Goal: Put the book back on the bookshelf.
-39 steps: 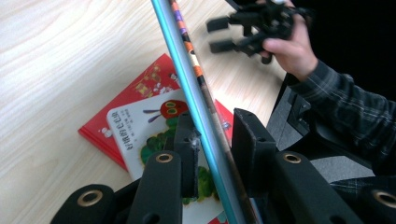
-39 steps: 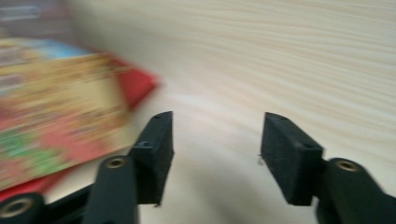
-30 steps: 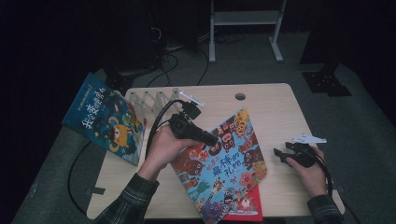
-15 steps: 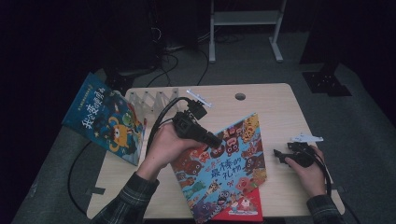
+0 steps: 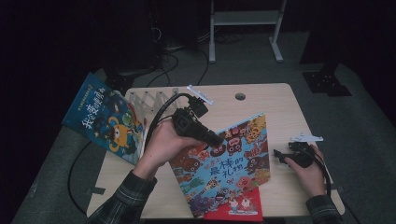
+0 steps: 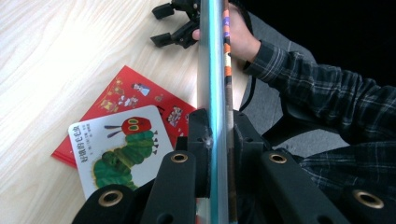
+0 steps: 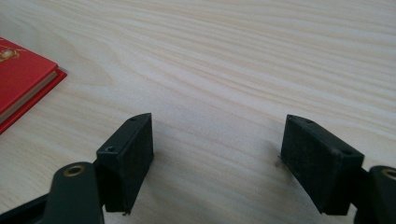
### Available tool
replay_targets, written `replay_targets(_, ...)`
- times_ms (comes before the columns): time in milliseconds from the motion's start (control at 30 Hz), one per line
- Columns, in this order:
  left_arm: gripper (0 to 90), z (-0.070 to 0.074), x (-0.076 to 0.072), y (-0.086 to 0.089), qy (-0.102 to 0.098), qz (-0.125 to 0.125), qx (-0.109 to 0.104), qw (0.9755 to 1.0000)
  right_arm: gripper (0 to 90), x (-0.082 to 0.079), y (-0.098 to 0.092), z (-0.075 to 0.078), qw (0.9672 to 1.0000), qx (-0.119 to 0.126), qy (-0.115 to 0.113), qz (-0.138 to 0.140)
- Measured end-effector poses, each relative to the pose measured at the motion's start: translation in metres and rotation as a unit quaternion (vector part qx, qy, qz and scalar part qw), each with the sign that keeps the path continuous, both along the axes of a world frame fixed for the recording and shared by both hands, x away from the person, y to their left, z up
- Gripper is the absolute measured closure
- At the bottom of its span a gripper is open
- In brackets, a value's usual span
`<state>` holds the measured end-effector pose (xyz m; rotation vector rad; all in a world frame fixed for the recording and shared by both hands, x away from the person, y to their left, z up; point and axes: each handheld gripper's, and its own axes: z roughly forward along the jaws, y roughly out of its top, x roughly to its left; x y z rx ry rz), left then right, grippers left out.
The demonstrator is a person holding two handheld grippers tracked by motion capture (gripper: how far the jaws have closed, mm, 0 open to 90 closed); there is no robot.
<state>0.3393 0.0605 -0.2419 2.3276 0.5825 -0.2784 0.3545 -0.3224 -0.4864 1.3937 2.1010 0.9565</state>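
A colourful picture book (image 5: 229, 168) is tilted up off the wooden table (image 5: 261, 100), with my left gripper (image 5: 218, 139) shut on its upper left edge. In the left gripper view the book's thin edge (image 6: 215, 70) runs straight up between the closed jaws of the left gripper (image 6: 217, 128). Under it lie a red book (image 5: 236, 212) and a caterpillar book (image 6: 119, 149). My right gripper (image 5: 280, 156) rests on the table to the right of the book. Its jaws have just been opening; the right gripper (image 7: 217, 140) is open over bare wood, with nothing between the pads.
A blue picture book (image 5: 102, 119) leans at the table's left edge beside a white slotted rack (image 5: 154, 100). A cable hole (image 5: 240, 96) is near the back edge. The red book's corner (image 7: 23, 79) lies left of the right gripper. A metal stand (image 5: 243, 18) stands behind the table.
The left gripper has risen a little with the colourful book, tilting it up further off the red book. The right gripper's jaws stand wider; that hand stayed put.
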Motion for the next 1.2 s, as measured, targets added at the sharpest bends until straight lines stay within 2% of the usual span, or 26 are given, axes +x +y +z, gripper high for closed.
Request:
replay_targets(267, 80.8, 0.011, 0.0, 0.009, -0.006, 0.004, -0.003, 1.0, 20.6, 0.0, 0.0, 0.0, 1.0, 0.0, 0.003, -0.005)
replay_targets(500, 80.7, 0.019, -0.001, 0.021, -0.032, 0.023, 0.003, 0.9992, 19.7, 0.001, 0.0, 0.0, 1.0, 0.0, 0.003, -0.004)
replay_targets(1033, 80.7, 0.021, 0.005, 0.061, -0.031, 0.062, 0.015, 0.9975, 19.7, 0.001, 0.0, 0.0, 1.0, 0.0, 0.004, -0.005)
replay_targets(1200, 80.7, 0.022, 0.005, 0.074, -0.034, 0.079, 0.014, 0.9962, 19.6, 0.001, 0.0, 0.0, 1.0, 0.0, 0.003, -0.005)
